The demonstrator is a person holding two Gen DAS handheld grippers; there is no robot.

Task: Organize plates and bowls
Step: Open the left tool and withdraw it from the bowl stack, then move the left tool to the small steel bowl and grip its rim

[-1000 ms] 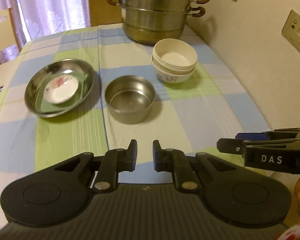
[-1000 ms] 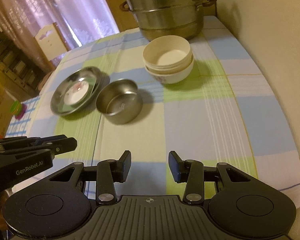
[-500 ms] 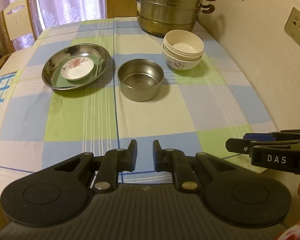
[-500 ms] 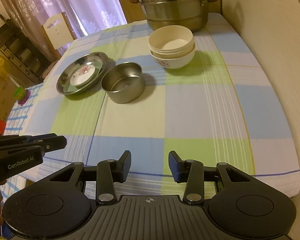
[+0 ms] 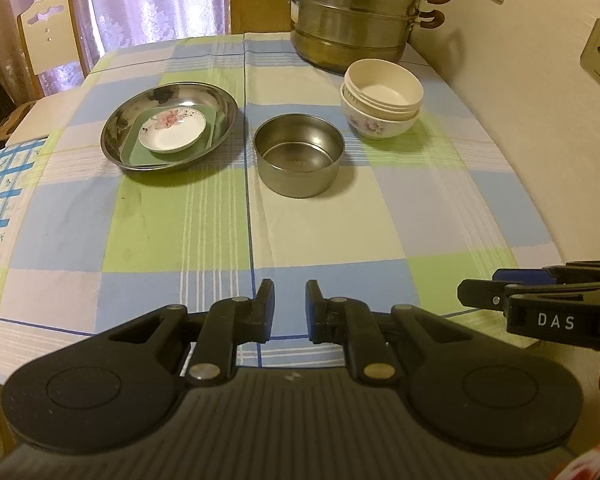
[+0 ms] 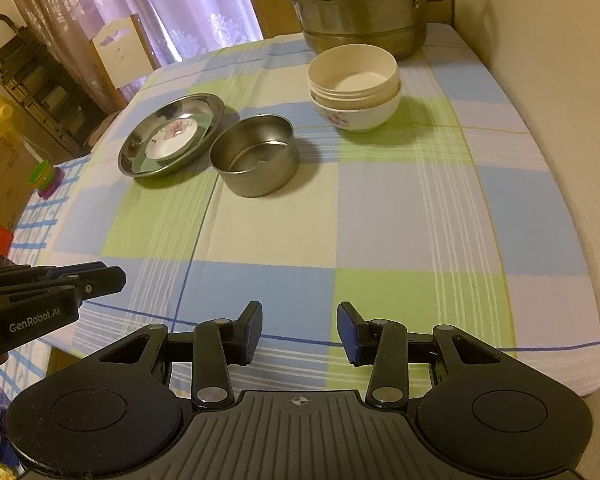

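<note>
Checked cloth covers the worktop [image 5: 180, 240], its near half bare. Over that near edge hover both tools: the left hand-held gripper [image 5: 290, 310] with jaws nearly closed on nothing, the right hand-held gripper [image 6: 299, 334] released and empty. Farther off stand a steel bowl [image 5: 299, 156], a steel plate [image 5: 116, 136] holding a green dish and a saucer [image 5: 172, 130], then stacked white bowls [image 5: 382, 98], two or perhaps three. Sorting looks nearly done; next probably comes reaching forward, jaws spread, to nest the steel bowl.
</note>
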